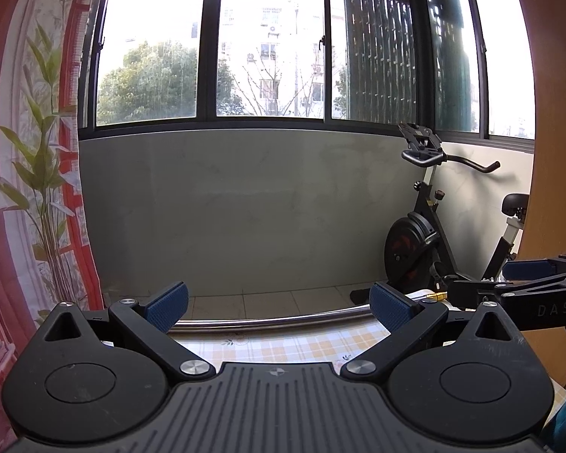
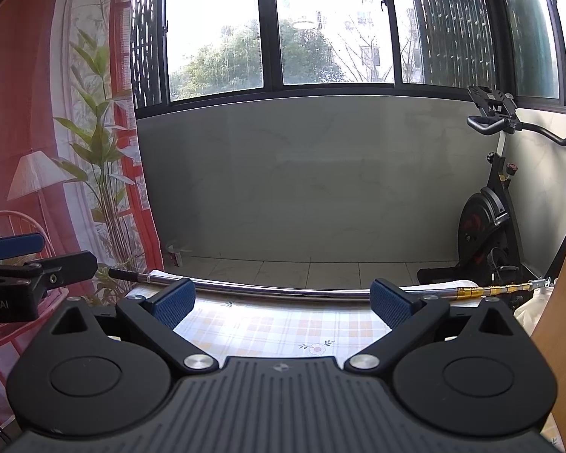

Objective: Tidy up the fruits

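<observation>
A big window [image 1: 215, 45] fills the far wall. An exercise bike [image 1: 426, 234] stands in the right corner. A checked cloth [image 2: 283, 324] covers the table, with a metal pole [image 2: 283, 290] lying along its far edge. The left gripper [image 1: 279, 307] and right gripper [image 2: 283, 304] are both wide apart, holding nothing. No fruit shows in either view.
</observation>
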Demonstrator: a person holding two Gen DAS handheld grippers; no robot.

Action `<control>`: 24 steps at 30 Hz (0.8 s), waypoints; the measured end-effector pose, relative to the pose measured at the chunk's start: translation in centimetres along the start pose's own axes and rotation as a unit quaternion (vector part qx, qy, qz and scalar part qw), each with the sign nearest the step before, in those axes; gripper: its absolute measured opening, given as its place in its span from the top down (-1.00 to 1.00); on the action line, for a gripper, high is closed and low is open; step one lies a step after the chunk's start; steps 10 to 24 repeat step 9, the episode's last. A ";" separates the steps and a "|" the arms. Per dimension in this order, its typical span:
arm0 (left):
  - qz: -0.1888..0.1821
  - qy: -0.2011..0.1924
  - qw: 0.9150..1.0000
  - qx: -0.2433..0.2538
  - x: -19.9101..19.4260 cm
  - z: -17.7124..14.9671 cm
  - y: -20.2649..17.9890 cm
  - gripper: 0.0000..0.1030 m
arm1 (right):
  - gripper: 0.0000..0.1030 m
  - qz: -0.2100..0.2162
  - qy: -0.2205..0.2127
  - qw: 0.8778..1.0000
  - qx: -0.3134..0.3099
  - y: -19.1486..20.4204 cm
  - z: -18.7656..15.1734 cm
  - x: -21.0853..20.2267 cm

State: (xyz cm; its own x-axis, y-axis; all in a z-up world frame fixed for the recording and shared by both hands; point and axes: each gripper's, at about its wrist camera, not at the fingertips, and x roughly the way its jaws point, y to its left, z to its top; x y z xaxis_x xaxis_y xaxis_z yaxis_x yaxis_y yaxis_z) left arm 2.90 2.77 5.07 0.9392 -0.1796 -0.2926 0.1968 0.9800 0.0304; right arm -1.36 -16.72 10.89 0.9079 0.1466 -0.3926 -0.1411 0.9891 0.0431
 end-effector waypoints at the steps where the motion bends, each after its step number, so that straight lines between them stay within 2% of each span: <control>1: 0.000 -0.001 1.000 0.000 0.0 0.0 0.0 -1.00 | -0.96 0.000 0.000 1.000 0.000 0.0 0.0 0.0; 24: 0.002 0.000 1.000 0.000 0.1 -0.2 -0.1 -1.00 | -0.96 0.002 0.006 1.000 0.002 -0.3 -0.2 0.3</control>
